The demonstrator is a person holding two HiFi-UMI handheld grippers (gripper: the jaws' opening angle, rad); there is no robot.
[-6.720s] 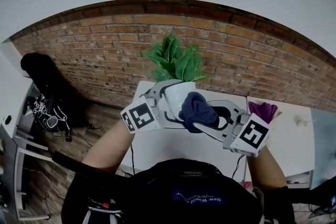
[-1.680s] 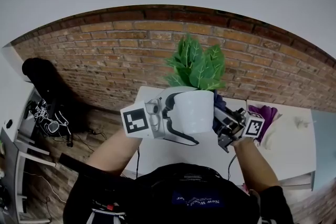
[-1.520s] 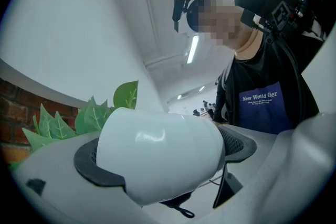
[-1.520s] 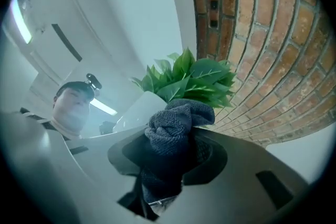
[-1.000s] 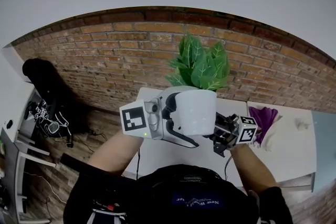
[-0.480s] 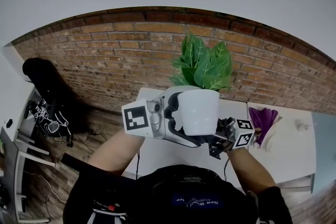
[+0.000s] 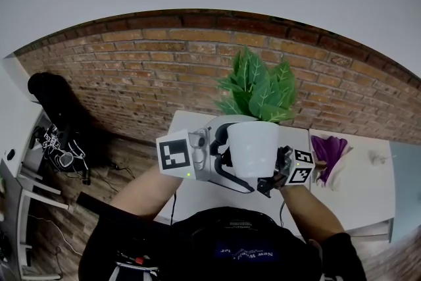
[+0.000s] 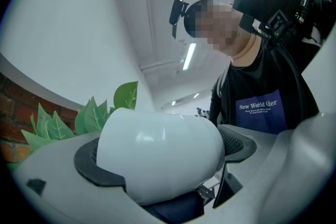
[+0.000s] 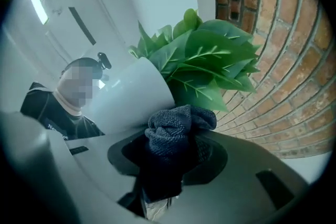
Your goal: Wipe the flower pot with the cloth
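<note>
Fingers [image 8: 89, 162] on the left gripper [image 8: 168, 160] are wrapped round the flower pot [image 8: 157, 152], one dark rubbery pad on each side of it, so it's a firm two-sided squeeze. In the head view that gripper holds the pot up over the white bench [image 7: 191, 193], roughly in the middle, with the brick wall [image 7: 131, 62] on the far side.

The right gripper [image 9: 173, 157] has its fingers [image 9: 212, 157] pinched on the cloth [image 9: 176, 128], which bunches up out of them in a lump. The cloth is dark navy with a fine knit texture, and it sits right against the pot's wall on the right side. From the left gripper view you can see a bit of it tucked under the pot too.

Writing-wise: the person's dark shirt [image 8: 262, 113] has a blue patch with white print that looks like "New World" plus another short word I can't read properly. Each gripper carries a cube with black-and-white square markers.

The pot is smooth glossy white, round and tapered. The leaves [image 7: 256, 89] are bright green with pale veins and look plasticky. Off to the right on the bench lies something purple [image 7: 329, 147] that seems to be fabric.
</note>
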